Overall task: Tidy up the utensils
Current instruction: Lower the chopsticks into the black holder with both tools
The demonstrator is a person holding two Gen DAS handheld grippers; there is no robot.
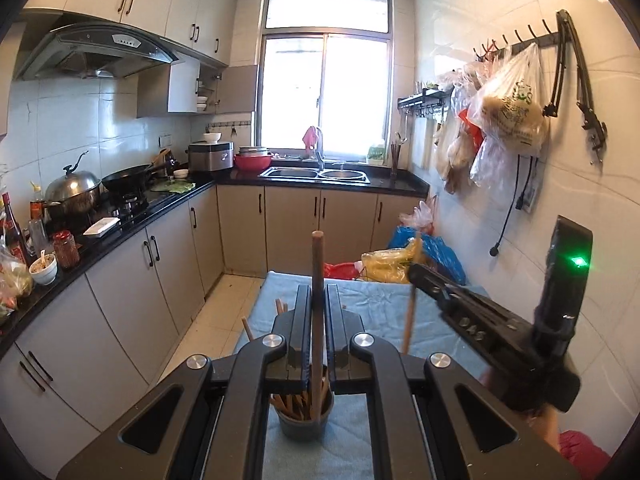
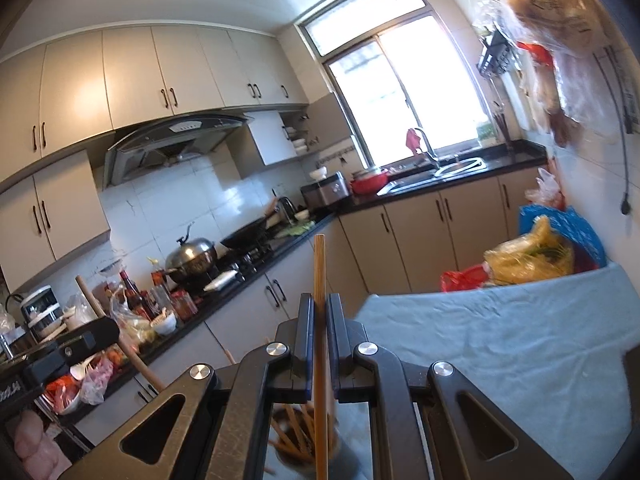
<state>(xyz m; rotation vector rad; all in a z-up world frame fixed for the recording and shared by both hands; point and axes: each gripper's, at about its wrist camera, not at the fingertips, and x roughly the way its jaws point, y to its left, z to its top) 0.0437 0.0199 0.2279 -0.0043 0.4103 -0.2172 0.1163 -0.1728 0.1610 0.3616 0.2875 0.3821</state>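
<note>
My left gripper (image 1: 318, 294) is shut on a dark brown chopstick (image 1: 317, 300) that stands upright, its lower end in a grey cup (image 1: 305, 426) holding several wooden chopsticks. My right gripper (image 2: 319, 304) is shut on a lighter wooden chopstick (image 2: 320, 280), also upright, over the same cup (image 2: 308, 456). The right gripper also shows in the left wrist view (image 1: 414, 270), to the right of the cup, holding its chopstick (image 1: 410, 316). The left gripper body (image 2: 72, 344) with its stick shows at the left of the right wrist view. The cup stands on a blue cloth (image 1: 380, 308).
The blue cloth covers a table (image 2: 500, 340) with plastic bags (image 1: 404, 260) at its far end. A black counter (image 1: 120, 232) with pots, bottles and jars runs along the left. Bags (image 1: 508, 116) hang on the right wall. A sink (image 1: 316, 174) lies under the window.
</note>
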